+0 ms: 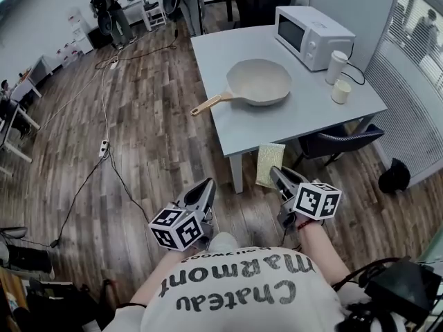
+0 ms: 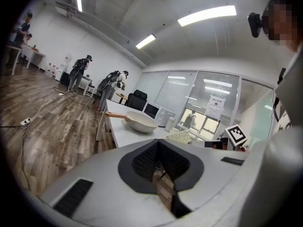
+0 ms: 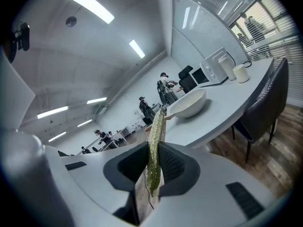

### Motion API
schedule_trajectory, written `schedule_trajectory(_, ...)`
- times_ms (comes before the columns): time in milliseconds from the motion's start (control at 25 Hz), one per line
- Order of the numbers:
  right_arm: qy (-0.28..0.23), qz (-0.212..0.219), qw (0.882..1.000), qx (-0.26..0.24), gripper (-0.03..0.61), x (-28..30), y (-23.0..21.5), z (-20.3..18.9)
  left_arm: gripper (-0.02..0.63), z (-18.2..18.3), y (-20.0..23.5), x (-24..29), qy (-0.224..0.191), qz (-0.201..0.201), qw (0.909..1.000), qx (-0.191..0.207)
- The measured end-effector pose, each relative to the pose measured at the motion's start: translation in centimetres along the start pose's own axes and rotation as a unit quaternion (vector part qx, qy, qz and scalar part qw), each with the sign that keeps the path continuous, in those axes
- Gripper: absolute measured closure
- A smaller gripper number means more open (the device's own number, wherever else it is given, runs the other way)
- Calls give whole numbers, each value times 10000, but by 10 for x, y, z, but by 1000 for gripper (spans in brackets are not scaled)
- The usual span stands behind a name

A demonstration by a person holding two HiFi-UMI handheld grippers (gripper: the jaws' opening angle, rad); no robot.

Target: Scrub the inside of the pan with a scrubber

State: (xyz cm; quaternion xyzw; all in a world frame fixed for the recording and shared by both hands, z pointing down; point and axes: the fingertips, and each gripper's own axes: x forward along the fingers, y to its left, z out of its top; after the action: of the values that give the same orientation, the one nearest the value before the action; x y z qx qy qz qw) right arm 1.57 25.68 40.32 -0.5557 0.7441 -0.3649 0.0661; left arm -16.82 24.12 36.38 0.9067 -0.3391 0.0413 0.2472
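Scrubber (image 1: 270,164) clamped in right gripper (image 1: 279,174) at 5 o'clock, just short of the grey table (image 1: 311,109) edge, left gripper (image 1: 206,185) at 7 o'clock closed on nothing, cream pan (image 1: 259,81) farther out mid-table, wooden handle toward 8 o'clock, microwave (image 1: 310,37) at its 1 o'clock.

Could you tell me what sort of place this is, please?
Most likely an open office or lab rather than a kitchen: the pan and microwave sit on a plain table, with office chairs behind it and a power strip lying on the wood floor.
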Motion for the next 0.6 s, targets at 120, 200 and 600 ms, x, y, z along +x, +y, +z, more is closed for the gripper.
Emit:
schedule_trajectory(120, -39, -57, 10000, 58, 514, 0, -5, 2, 612, -3, 3, 5, 67, 14, 10000, 3)
schedule_trajectory(200, -53, -101, 9999, 64, 514, 2, -7, 3, 612, -4, 5, 9, 116, -37, 9999, -10)
schedule_trajectory(600, -27, -405, 9991, 120, 514, 34, -32, 17, 612, 6, 29, 70, 245, -459, 9986, -95)
